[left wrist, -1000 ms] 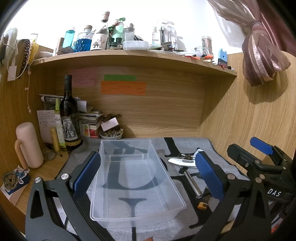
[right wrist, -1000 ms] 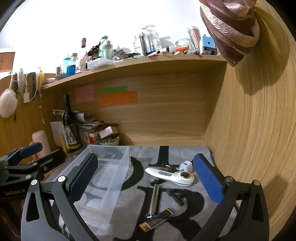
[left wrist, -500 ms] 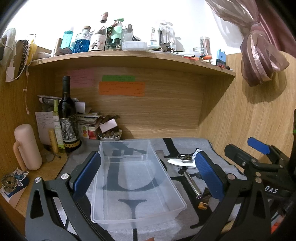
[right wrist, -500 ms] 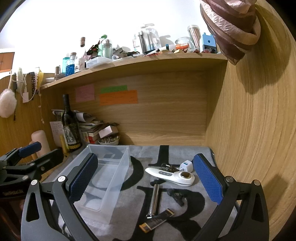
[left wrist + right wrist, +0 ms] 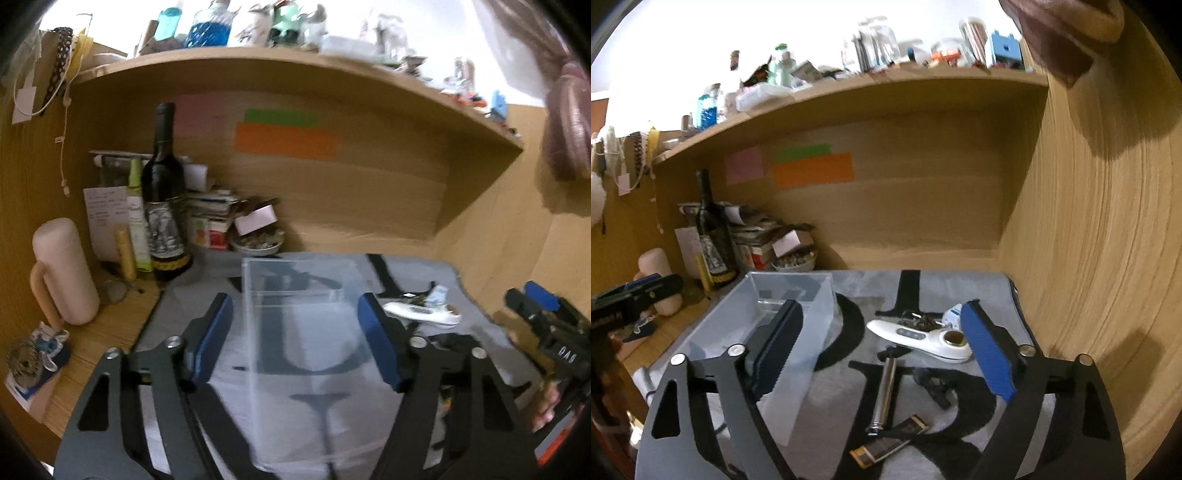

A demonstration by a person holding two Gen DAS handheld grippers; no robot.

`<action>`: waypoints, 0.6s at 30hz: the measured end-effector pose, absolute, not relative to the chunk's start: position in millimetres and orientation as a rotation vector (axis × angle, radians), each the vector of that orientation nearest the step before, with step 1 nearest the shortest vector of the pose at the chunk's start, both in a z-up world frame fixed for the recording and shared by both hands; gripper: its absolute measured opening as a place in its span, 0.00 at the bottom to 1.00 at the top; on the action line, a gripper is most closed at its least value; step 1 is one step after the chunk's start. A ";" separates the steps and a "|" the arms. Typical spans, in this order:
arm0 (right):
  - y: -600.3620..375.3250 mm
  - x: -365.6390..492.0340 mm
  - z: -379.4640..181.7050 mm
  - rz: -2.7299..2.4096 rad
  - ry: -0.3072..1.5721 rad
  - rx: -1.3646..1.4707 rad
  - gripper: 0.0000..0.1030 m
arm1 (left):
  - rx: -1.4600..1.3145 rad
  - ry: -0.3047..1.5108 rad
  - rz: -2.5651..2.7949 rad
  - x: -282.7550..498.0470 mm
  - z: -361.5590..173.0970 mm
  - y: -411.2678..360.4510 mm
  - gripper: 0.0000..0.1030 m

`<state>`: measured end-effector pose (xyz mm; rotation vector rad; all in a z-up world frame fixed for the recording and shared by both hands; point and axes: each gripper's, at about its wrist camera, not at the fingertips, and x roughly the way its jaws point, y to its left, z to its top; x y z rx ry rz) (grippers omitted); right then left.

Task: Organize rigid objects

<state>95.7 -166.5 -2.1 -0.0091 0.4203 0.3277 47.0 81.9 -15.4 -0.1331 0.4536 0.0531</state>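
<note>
An empty clear plastic bin [image 5: 306, 332] [image 5: 783, 314] stands on the grey mat. To its right lie a white handheld device [image 5: 919, 334] [image 5: 421, 314], a metal cylinder [image 5: 884, 393], a flat black and gold bar [image 5: 890, 439], a black clip [image 5: 936, 387], keys [image 5: 919, 317] and a small white cube [image 5: 955, 314]. My left gripper [image 5: 299, 343] is open and empty, above the bin. My right gripper [image 5: 882, 354] is open and empty, above the loose items.
A wine bottle [image 5: 164, 192], a pink mug [image 5: 64, 273], small bottles, stacked boxes and a bowl [image 5: 256, 245] crowd the back left corner. A wooden wall [image 5: 1089, 258] closes the right side. A cluttered shelf [image 5: 295, 62] hangs overhead.
Both grippers have moved forward and tilted down toward the mat. The left one has also swung left. Both stay open and empty.
</note>
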 end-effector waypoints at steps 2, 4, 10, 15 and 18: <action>-169.0 103.8 -5.6 0.313 0.445 -0.016 0.74 | -0.125 0.493 0.066 57.0 -17.9 93.8 0.62; -171.0 113.1 -8.9 0.301 0.472 -0.022 0.70 | -0.131 0.541 0.072 67.7 -22.6 104.1 0.54; -179.4 138.3 -20.4 0.274 0.562 -0.033 0.60 | -0.201 0.752 0.045 109.2 -53.2 136.2 0.34; -188.1 156.2 -32.0 0.235 0.638 -0.038 0.58 | -0.227 0.861 -0.010 125.6 -72.6 139.6 0.28; -193.8 166.3 -42.9 0.200 0.688 -0.046 0.57 | -0.225 0.898 -0.046 131.6 -79.5 138.3 0.26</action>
